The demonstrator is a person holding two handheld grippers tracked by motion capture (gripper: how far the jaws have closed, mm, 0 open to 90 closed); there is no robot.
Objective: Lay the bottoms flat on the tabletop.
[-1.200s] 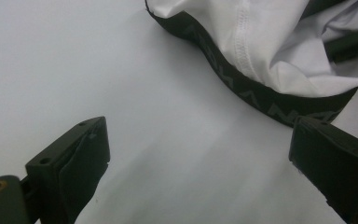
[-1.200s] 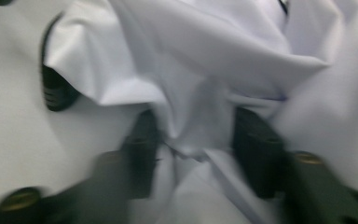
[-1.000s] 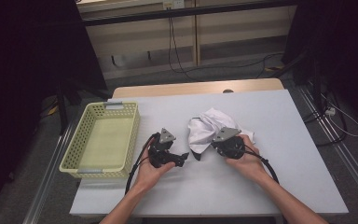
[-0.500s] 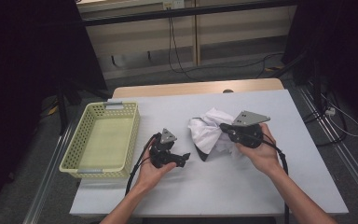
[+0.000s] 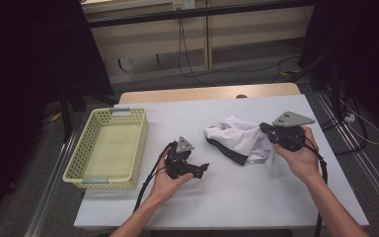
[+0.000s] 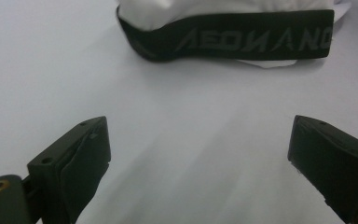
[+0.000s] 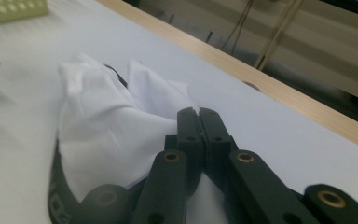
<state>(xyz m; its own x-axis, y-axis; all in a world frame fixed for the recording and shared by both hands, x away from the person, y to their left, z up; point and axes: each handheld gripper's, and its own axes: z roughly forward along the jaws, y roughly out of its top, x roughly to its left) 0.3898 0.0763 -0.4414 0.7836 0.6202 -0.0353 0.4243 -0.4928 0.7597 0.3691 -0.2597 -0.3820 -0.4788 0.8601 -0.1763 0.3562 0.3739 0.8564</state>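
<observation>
My right gripper (image 7: 198, 112) has its 2 jaws pressed together, pinching the white garment (image 7: 102, 135). My left gripper (image 6: 196, 154) jaws are spread, the garment's black waistband (image 6: 242, 42) lying ahead of them.

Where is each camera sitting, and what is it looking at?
High view: above the person's side, looking down at the table; both forearms, left gripper and right gripper show.
Left gripper view: rides the left gripper, facing the white garment; open jaws show.
Right gripper view: rides the right gripper, jaws closed on the garment, facing the table's far edge.
All three share the garment.
</observation>
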